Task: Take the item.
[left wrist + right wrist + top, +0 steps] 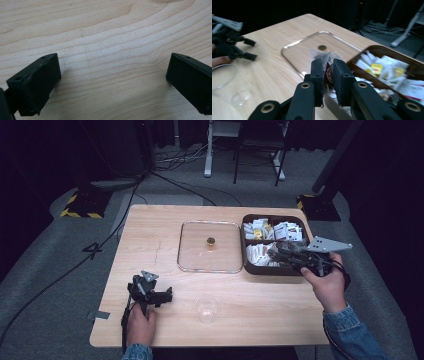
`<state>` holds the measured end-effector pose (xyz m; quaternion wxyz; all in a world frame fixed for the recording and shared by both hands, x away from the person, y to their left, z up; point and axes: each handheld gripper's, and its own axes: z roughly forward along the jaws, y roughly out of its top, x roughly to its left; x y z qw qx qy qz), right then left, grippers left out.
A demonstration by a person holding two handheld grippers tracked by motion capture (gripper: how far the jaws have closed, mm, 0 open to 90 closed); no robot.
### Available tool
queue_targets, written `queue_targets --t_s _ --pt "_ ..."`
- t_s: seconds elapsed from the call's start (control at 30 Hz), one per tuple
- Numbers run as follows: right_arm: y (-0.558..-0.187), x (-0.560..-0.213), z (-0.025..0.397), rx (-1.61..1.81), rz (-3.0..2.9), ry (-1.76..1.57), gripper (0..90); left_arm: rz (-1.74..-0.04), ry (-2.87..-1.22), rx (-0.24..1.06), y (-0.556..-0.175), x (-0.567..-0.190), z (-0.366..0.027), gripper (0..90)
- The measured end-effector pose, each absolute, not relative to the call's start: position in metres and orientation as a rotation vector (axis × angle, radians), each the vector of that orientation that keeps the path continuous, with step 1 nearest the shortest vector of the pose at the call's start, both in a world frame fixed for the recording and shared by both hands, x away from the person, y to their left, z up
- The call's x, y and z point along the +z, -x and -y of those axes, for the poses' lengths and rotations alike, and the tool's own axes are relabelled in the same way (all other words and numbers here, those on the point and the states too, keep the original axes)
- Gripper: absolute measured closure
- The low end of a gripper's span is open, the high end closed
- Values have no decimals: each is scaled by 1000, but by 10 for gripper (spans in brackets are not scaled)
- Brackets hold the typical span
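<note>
Right gripper (pixel 327 72): fingers (pixel 317 75) pinched on a small clear-wrapped sachet (pixel 325 61) with a dark red label; the print was too blurred to read, and the lower part of the sachet was hidden between the pads. In the high view the right gripper (pixel 280 251) sat over the near compartment of the brown tray (pixel 248 268) at the right of the table (pixel 150 225), its fingertips lost against the dark wrappers, so the sachet could not be picked out there. The tray was rounded-rectangular and divided, stocked with white and yellow paper packets (pixel 280 231); individual labels were illegible. In the right gripper view the tray (pixel 372 48) was cut off at the right edge.

Left gripper (pixel 159 296): it rested near the near-left corner of the table, held by the left hand (pixel 140 325). In the left gripper view its fingers (pixel 37 82) were spread wide over bare wood grain, nothing between them; both were cropped by the frame edges.

Centre of table: a clear, flat, rounded-square glass lid (pixel 210 246) with a small brass-coloured knob (pixel 211 241), just beside the tray's left wall. A clear plastic cup (pixel 207 309) stood near the near edge, faint and hard to trace against the wood. The table was of light matte wood with rounded corners; open surface lay between lid and left edge.
</note>
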<state>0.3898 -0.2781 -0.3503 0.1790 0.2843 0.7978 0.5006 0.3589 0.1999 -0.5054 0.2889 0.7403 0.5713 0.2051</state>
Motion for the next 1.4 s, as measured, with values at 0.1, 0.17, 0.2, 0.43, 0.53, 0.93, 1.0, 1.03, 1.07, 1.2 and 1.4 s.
queue_targets --t_s 0.1,0.17,0.2,0.43,0.53,0.93,1.0,1.03,1.07,1.2,1.4 --pt "-381 -348 261 1447 -2290 -750 791 -1525 -1976 547 -359 -505 -200 0" --pt "-380 -347 257 1457 -2300 -738 791 -1525 -1976 548 -359 -505 -200 0" --pt "-376 -346 250 1475 -2313 -716 791 -1525 -1976 547 -359 -505 -200 0" --pt "-363 -341 231 1548 -2321 -656 791 -1525 -1976 548 -359 -505 -200 0" --pt "-356 -341 225 1597 -2318 -640 791 -1525 -1976 547 -359 -505 -200 0" --pt "-334 -346 193 1657 -2375 -531 791 -1525 -1976 547 -359 -505 -200 0" --pt "-330 -346 188 1663 -2389 -510 791 -1525 -1976 548 -359 -505 -200 0" --pt "-330 -346 188 1663 -2389 -510 791 -1525 -1976 548 -359 -505 -200 0" --pt "-329 -346 186 1665 -2392 -500 791 -1525 -1976 548 -359 -505 -200 0" --pt "-324 -350 174 1681 -2420 -468 791 -1525 -1976 548 -359 -505 -200 0" --pt "-321 -356 161 1685 -2459 -433 791 -1526 -1975 547 -359 -505 -200 0"
